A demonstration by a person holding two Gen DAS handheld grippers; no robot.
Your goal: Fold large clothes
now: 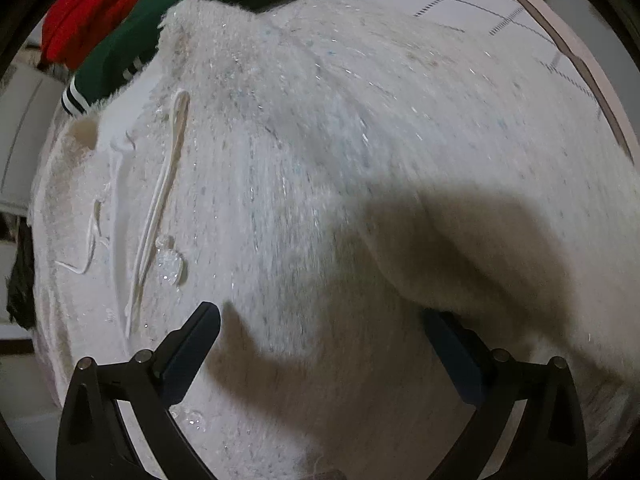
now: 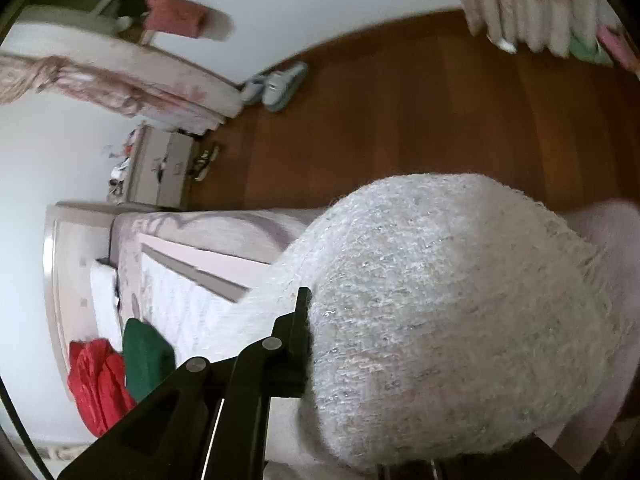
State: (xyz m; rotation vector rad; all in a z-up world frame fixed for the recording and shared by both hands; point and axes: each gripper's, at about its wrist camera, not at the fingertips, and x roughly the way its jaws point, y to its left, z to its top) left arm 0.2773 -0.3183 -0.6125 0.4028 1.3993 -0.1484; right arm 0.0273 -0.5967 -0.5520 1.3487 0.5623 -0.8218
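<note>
A fluffy white knitted sweater with glittery threads (image 1: 320, 152) is lying spread over the bed (image 2: 192, 312), covering most of the left wrist view, and it is serving here as the landmark. The left hand-held gripper (image 1: 320, 344) is hovering just above the sweater with its jaws spread wide, grasping nothing; one fingertip (image 1: 204, 320) is showing clearly, and a raised fold of the sweater is draping over the other. The right hand-held gripper (image 2: 310, 340) is holding a bunched part of the same sweater (image 2: 440, 312) lifted off the bed; only one finger is visible, the knit is hiding the other, so it appears clenched on the fabric.

By my judgement the folding is only beginning: one part is being carried over, while the body is still lying flat and unfolded, with a white cord (image 1: 160, 200) loose on it. Squaring up and the remaining folds are left.

Beyond the sweater's far edge, a dark green garment with white-striped cuff (image 1: 168, 20) is touching it, and a red garment (image 1: 92, 12) is lying just past that, so room there is tight. On the other far side, bare checked bedding (image 1: 480, 8) is offering open space up to the bed's edge (image 1: 588, 80).
</note>
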